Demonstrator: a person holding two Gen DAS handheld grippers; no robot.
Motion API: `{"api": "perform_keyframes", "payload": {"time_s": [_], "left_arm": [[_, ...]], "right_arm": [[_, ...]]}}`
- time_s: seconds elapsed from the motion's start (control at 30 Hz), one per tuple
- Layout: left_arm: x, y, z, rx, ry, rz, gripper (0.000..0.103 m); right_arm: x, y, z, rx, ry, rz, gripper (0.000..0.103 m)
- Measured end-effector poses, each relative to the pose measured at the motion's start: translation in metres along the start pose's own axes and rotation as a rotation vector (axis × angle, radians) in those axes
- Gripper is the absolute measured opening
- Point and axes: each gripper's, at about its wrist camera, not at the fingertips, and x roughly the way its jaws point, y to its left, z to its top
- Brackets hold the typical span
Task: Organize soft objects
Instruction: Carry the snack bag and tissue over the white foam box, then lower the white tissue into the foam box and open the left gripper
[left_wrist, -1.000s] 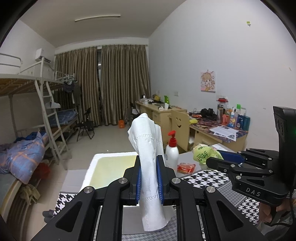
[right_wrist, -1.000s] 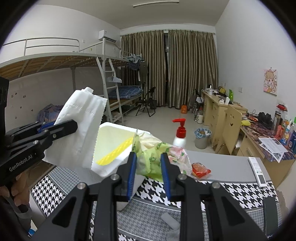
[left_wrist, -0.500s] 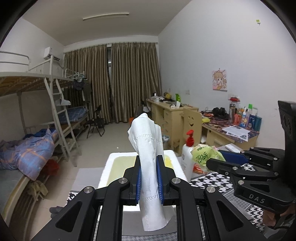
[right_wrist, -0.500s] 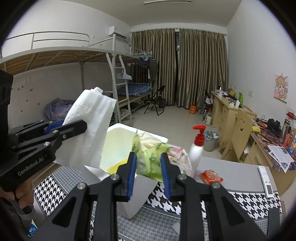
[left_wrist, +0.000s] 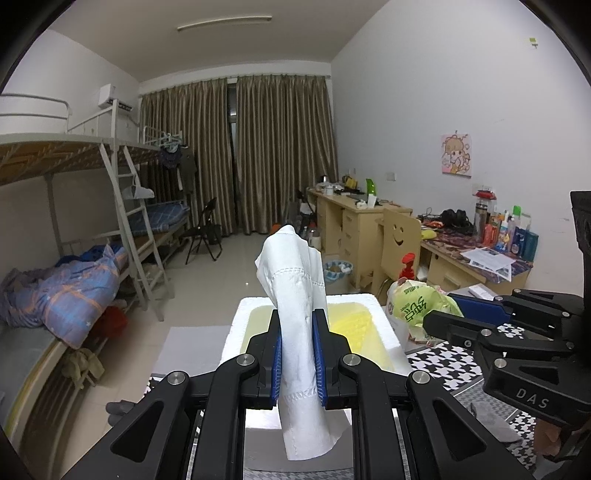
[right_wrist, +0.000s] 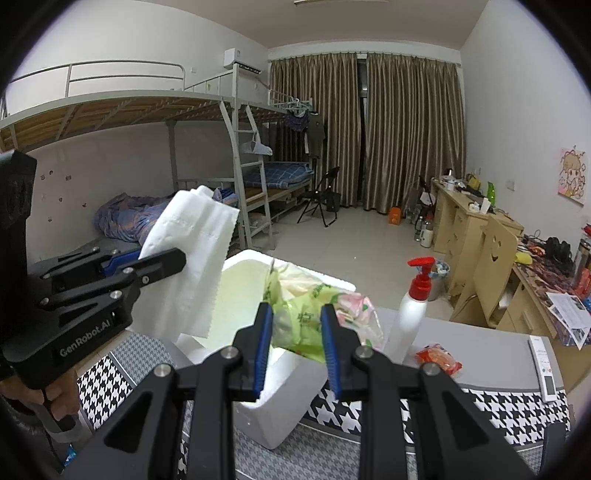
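Drifting across the table over the last second, both loads now sit closer to the white foam box (left_wrist: 384, 332), which has slid from 11 o'clock of the left gripper (left_wrist: 297, 354) to dead ahead. Its jaws are clamped on a white folded cloth (left_wrist: 295, 295) standing upright above the box's near wall. The right gripper (right_wrist: 297, 345) is clamped on a crumpled green plastic bag (right_wrist: 303, 314) over the box's rim. Both look ready to drop in.
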Motion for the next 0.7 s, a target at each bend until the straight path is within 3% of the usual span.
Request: {"api": "perform_keyframes", "payload": {"time_s": [0.7], "left_arm": [[0.040, 0.015, -0.002, -0.011, 0.095, -0.001, 0.019]], "right_arm": [[0.012, 0.004, 0.003, -0.021, 0.015, 0.016, 0.031]]}}
